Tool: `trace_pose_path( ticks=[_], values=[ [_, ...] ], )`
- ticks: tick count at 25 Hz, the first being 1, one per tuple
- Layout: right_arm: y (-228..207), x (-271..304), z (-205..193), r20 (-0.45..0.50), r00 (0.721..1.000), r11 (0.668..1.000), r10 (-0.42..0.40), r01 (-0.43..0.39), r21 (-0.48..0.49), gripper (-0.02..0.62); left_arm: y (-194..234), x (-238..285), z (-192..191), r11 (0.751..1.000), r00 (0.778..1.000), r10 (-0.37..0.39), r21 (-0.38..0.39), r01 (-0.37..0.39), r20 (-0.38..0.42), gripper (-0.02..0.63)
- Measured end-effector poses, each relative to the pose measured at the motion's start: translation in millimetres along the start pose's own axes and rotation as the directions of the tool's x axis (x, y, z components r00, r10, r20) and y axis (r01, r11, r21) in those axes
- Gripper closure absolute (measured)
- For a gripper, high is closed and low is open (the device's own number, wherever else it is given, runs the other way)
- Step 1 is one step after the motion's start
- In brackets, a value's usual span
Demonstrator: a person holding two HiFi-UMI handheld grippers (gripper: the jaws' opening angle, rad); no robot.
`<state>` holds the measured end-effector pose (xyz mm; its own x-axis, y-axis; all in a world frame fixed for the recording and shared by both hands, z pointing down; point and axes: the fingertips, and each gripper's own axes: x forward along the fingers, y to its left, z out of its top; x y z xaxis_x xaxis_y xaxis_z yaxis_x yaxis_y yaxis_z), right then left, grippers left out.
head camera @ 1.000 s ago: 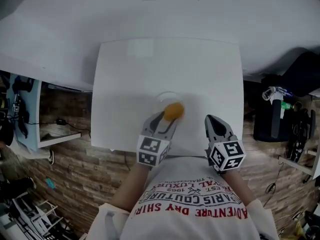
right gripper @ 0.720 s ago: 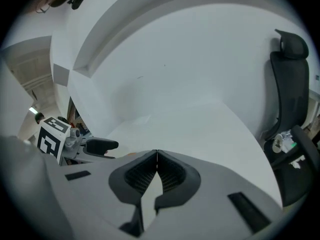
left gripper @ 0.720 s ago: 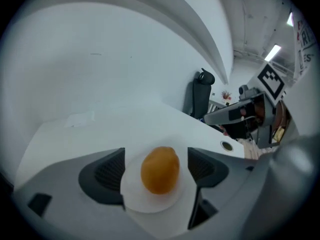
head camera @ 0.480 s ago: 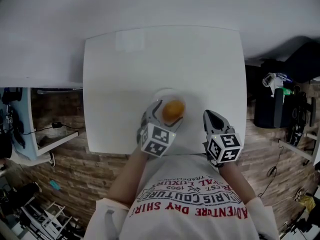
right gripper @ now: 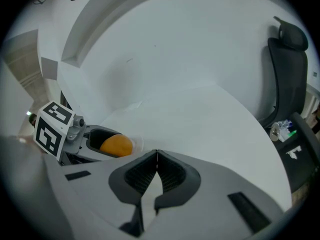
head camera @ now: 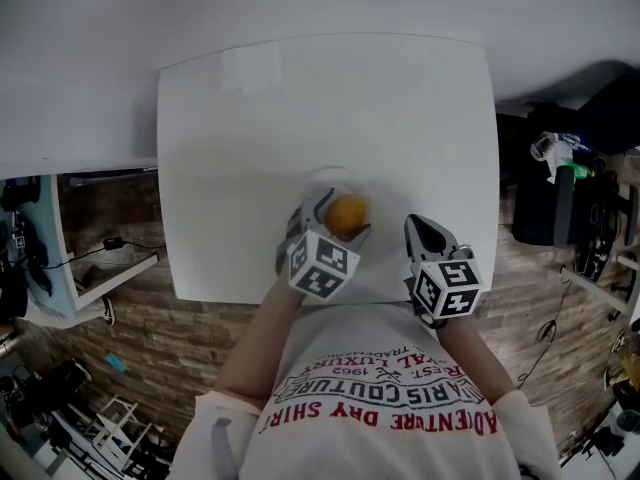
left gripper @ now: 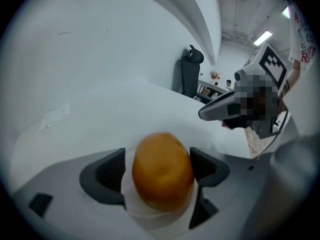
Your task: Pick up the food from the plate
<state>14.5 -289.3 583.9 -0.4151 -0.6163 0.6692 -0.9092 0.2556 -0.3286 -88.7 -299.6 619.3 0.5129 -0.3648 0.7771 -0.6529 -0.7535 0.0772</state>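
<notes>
An orange, rounded piece of food (left gripper: 162, 171) sits on a small white plate (head camera: 318, 182) near the front of the white table (head camera: 300, 108). My left gripper (head camera: 333, 220) reaches over the plate, open wide, with the food between its two dark pads (left gripper: 111, 173). A sliver of plate shows between the left pad and the food; the right pad is at the food's side. My right gripper (right gripper: 156, 156) hovers just right of the plate, shut and empty, its pads meeting. From there the food (right gripper: 116, 146) shows inside the left jaws.
The table's front edge (head camera: 330, 303) lies right under both grippers. A black office chair (right gripper: 287, 69) and dark clutter (head camera: 560, 218) stand to the right. A pale blue shelf (head camera: 40, 228) stands at the left on a brick-patterned floor.
The left gripper has moved forward over the plate and its jaws have spread wide, so the food now sits between them. The right gripper has barely moved.
</notes>
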Motion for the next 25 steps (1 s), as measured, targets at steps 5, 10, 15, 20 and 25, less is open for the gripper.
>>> trace_pose_path(
  ticks=[5,10,15,20,25],
  values=[
    [-6.4,-2.4,-3.2,-0.006,1.000,1.000,-0.001,0.001,0.005,0.583,1.3,11.7,-10.3,1.000,0.999,-0.001,-0.015,0.000,-0.052,0.209],
    [-12.8,-6.5,-3.0,-0.007,1.000,1.000,-0.006,0.006,0.003,0.581,3.1,13.2,-11.7,0.997,0.999,-0.015,-0.076,0.012,-0.036,0.238],
    [-13.1,-10.5,-2.5,-0.003,1.000,1.000,-0.001,0.001,-0.004,0.583,2.2,12.8,-12.2,0.998,0.999,-0.020,-0.060,0.018,-0.039,0.241],
    [-7.7,-15.0,2.7,0.011,1.000,1.000,0.011,-0.011,-0.022,0.582,4.2,1.6,-3.9,0.998,1.000,0.022,-0.056,-0.022,-0.004,0.241],
    [0.8,-26.1,19.3,0.052,0.999,0.999,0.017,-0.015,-0.028,0.581,10.9,-29.3,21.7,0.992,0.988,0.098,-0.093,-0.088,0.117,0.241]
  ],
)
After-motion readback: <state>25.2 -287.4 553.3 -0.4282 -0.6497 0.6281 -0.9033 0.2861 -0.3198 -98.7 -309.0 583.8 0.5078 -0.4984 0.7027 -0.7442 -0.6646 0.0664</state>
